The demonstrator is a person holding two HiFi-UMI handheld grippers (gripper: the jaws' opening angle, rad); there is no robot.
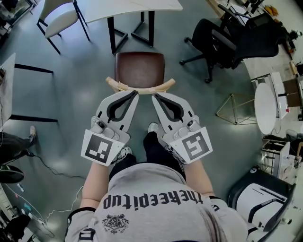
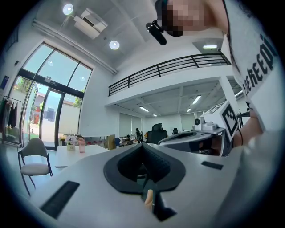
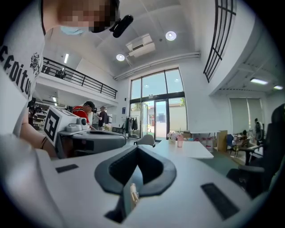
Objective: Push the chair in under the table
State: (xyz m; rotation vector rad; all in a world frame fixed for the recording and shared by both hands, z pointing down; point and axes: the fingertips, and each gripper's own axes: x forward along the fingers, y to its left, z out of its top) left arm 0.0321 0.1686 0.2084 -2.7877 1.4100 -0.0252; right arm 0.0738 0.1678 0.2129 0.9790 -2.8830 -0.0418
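The chair stands just in front of me, with a brown seat (image 1: 139,68) and a curved cream backrest (image 1: 118,86). Its front faces the white table (image 1: 137,5), whose black legs (image 1: 112,33) are right ahead of it. My left gripper (image 1: 135,93) and right gripper (image 1: 154,97) are both shut and level. They sit side by side, tips against the near edge of the backrest at its middle. A cream sliver of backrest (image 2: 148,197) shows through the slot of the left gripper (image 2: 143,147) in its own view. The right gripper (image 3: 137,147) shows the same backrest sliver (image 3: 132,193).
A black office chair (image 1: 222,40) stands to the right of the table and a white-seated chair (image 1: 59,19) to its left. A gold wire frame (image 1: 234,108) and a round white table (image 1: 265,108) stand at the right. Another person's shoe (image 1: 32,133) and a cable (image 1: 52,168) are at the left.
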